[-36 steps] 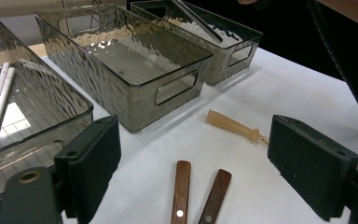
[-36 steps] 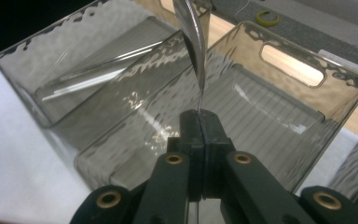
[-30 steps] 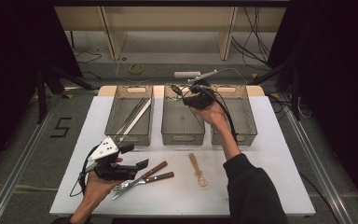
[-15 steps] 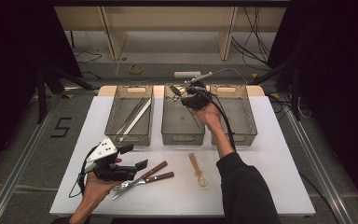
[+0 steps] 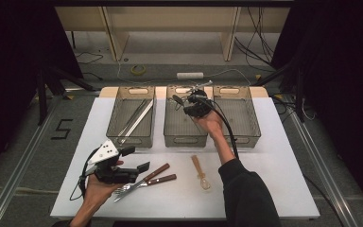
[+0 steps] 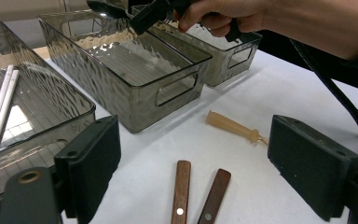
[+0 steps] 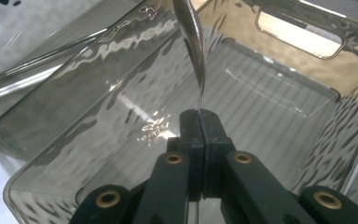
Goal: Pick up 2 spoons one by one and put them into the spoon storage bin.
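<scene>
My right gripper point(image 5: 185, 101) hangs over the middle grey bin point(image 5: 184, 140), shut on the handle of a metal spoon point(image 5: 177, 99). In the right gripper view the jaws point(image 7: 199, 117) meet on the spoon point(image 7: 193, 42), whose bowl points up and away above the bin's bare ribbed floor point(image 7: 261, 79). My left gripper point(image 5: 136, 159) rests low at the table's front left, open, with nothing between its fingers point(image 6: 93, 158). Just ahead of it lie two wooden-handled utensils point(image 5: 157, 175) point(image 6: 182, 191) and a pale wooden spoon point(image 5: 200, 172) point(image 6: 233, 127).
Three grey see-through bins stand in a row at the back of the white table point(image 5: 274, 179). The left bin point(image 5: 123, 140) holds long metal pieces point(image 5: 137, 116). The right bin point(image 5: 246, 140) stands beside my right forearm. A black cable point(image 5: 228, 130) trails from the right gripper.
My right hand has sunk a little with the spoon, closer to the middle bin. The left gripper has stayed where it was.
</scene>
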A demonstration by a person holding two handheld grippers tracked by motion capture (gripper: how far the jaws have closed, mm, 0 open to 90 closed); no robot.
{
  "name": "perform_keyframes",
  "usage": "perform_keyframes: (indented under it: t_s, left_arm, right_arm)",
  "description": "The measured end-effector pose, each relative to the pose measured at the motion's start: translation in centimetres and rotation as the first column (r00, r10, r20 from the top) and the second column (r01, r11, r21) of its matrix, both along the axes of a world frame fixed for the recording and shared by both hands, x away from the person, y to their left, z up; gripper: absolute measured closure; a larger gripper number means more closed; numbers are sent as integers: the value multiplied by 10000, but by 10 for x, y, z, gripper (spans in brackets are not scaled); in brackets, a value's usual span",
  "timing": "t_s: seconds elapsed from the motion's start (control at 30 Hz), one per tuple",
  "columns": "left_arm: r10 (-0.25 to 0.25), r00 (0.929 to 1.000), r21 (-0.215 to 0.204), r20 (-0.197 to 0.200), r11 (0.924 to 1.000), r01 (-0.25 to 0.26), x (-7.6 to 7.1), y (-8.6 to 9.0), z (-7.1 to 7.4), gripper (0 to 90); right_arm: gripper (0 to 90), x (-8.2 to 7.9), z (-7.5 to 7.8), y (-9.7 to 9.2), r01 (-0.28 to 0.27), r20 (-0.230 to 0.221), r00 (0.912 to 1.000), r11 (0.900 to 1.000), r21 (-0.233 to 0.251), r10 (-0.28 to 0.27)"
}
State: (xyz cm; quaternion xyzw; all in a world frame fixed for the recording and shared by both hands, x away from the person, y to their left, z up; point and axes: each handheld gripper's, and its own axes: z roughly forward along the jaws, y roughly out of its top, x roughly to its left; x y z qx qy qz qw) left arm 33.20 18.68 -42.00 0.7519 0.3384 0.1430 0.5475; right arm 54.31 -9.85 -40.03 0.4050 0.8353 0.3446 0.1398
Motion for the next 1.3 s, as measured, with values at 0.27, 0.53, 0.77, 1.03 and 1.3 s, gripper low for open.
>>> perform_keyframes:
  t_s: [0.27,0.53,0.77,1.03,1.3]
  left_arm:
    - [-14,10000,20,-16,10000,14,0,0,0,166]
    - [-12,10000,-2,-2,10000,12,0,0,0,166]
    - [6,10000,2,-11,10000,-6,0,0,-1,166]
    - [64,10000,5,-17,10000,-64,0,1,-1,164]
    - [125,9999,45,-24,9999,-125,0,1,-1,164]
  right_arm:
    - [899,-1,-6,3,9,-128,9999,9999,-132,-11]
    - [890,-2,-13,6,-82,-384,9992,9997,-240,73]
    - [742,-6,-7,7,-210,-383,9991,9997,-82,207]
    - [499,-30,6,-1,-374,-219,9990,9987,346,382]
    - [383,-75,8,-20,-446,283,9987,9949,904,422]
